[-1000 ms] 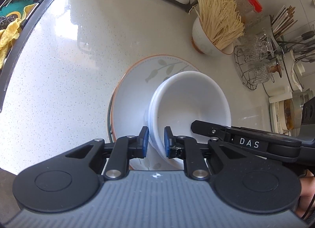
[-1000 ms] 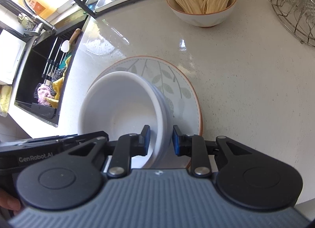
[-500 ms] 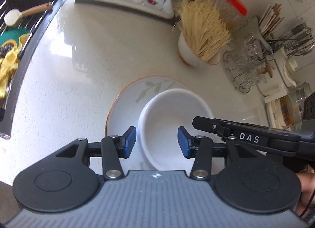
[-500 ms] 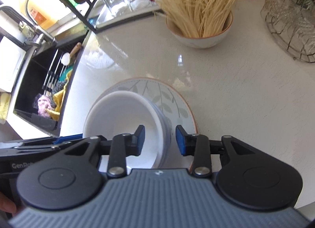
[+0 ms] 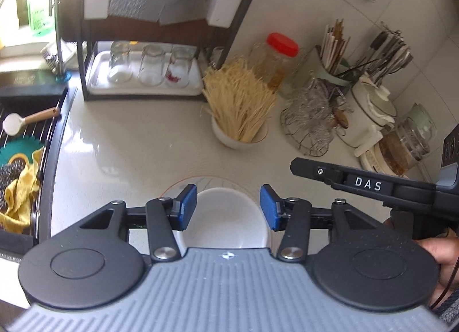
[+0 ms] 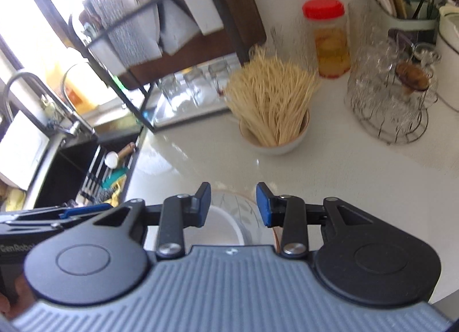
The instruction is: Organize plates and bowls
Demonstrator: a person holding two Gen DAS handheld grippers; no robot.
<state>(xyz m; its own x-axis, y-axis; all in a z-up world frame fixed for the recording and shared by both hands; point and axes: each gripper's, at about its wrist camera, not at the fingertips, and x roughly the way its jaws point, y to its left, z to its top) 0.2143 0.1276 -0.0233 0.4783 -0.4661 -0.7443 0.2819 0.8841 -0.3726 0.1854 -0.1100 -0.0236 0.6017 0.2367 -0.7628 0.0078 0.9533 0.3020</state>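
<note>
Left claw point(image 5: 228, 207): blue pads spread wide, holding nothing. It hangs above the white bowl point(image 5: 226, 218), which shows between the pads with neither one touching it. The bowl sits on the leaf-patterned plate point(image 5: 178, 186), whose orange rim curves out on the far side. Both rest on the pale surface point(image 5: 137, 142) near its front edge.

Right claw point(image 6: 233, 205): pads likewise parted and holding nothing, above the same stack. Here the bowl point(image 6: 222, 227) lies low between the pads, with the plate point(image 6: 246, 211) showing to its right.

Right claw's black body, marked DAS, reaches in from the right of the left wrist view; fingers of the right hand point(image 5: 439, 251) wrap its grip at the frame edge.

Beyond the stack:
- a bowl of dry noodles point(image 5: 239, 114) stands upright, well apart
- a wire basket of glassware point(image 5: 311, 119) to its right
- a red-lidded jar point(image 5: 276, 59) further back
- a dark rack point(image 5: 160, 31) with upturned glasses point(image 5: 149, 65) on a tray, far left
- the sink point(image 5: 20, 142) at the left edge, holding a yellow cloth and a brush
</note>
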